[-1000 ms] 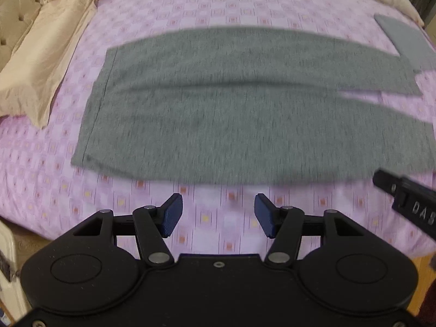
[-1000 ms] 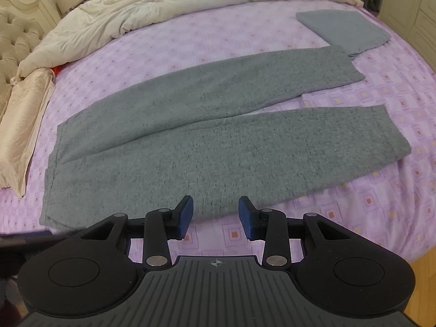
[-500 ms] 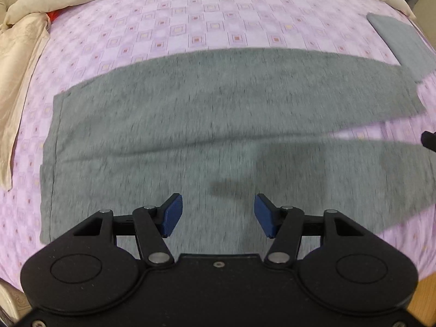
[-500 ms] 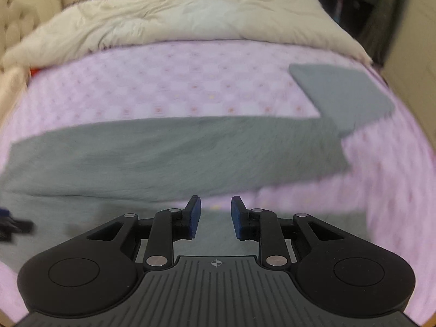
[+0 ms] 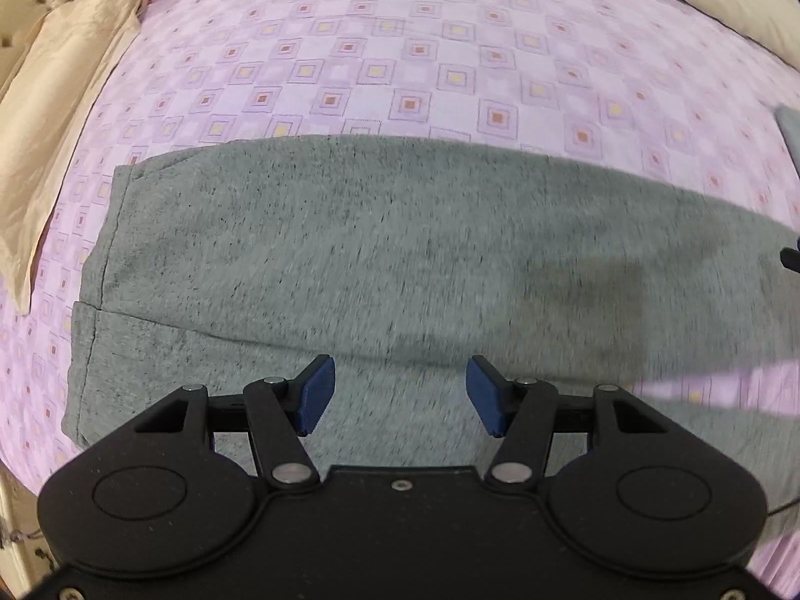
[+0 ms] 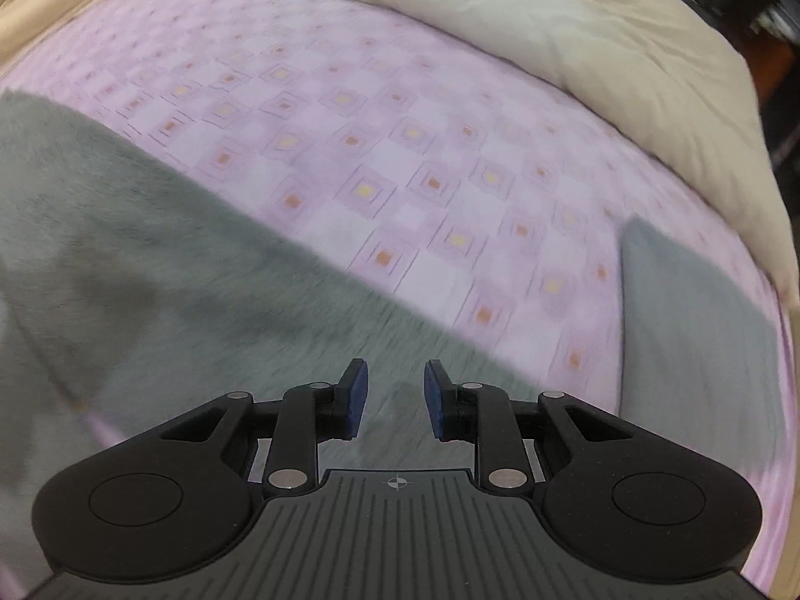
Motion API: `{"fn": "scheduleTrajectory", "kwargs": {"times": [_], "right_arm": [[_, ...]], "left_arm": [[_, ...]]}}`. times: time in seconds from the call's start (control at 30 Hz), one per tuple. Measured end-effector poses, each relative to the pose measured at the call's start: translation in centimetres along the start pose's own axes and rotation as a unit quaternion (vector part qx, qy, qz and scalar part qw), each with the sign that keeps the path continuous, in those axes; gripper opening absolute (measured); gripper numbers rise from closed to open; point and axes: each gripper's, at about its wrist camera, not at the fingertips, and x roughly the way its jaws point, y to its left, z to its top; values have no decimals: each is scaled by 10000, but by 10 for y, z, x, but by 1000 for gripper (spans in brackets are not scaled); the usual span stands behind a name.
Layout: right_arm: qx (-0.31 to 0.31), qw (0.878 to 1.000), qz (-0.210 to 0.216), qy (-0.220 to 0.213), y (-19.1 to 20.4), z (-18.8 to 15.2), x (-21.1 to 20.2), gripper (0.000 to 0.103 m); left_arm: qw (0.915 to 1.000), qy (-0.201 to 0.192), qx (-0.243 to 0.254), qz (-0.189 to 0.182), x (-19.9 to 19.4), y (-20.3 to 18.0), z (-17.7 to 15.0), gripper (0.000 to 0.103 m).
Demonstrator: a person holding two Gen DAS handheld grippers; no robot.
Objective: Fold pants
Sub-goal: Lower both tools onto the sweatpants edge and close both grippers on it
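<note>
Left wrist view: the left tool (image 5: 397, 395) has moved in over the pants (image 5: 400, 250), which lie flat on the bed (image 5: 400, 75). A second ago it hung short of the near edge; now it sits above the seat, waistband at the left. Its fingers are spread wide and hold nothing.

Right wrist view: the right tool (image 6: 395, 400) has swung right along the far leg toward its cuff, with a folded grey cloth (image 6: 700, 325) close by on the right. Its gap has narrowed but grips nothing. Both tools seem to be heading for grasp points; no fold has begun.
</note>
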Motion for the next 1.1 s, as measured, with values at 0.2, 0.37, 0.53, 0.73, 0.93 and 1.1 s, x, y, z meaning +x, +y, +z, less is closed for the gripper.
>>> {"fn": "scheduleTrajectory", "kwargs": {"times": [0.2,0.37,0.53,0.73,0.93,1.1], "right_arm": [[-927,9948,429,-49,-10,18,44,49],[-1335,9854,996,355,-13,22,72,52],[-1090,9818,1478,480,-25,26,70,15],[-1502,9811,1207,163,-2,5,26,6],[-1327,9855,1034,-224,17,-28,-23,6],[-1351,9865,894,-239,35,-52,-31,6]], "left_arm": [[9995,292,-65,47,22,-17,16,62],[9993,357,59,58,34,-24,29,62],[9994,309,182,6,42,-27,45,62],[9986,333,85,-399,51,-27,67,62],[9944,422,-280,-927,60,-28,93,62],[9912,563,-504,-1089,75,-35,110,66]]}}
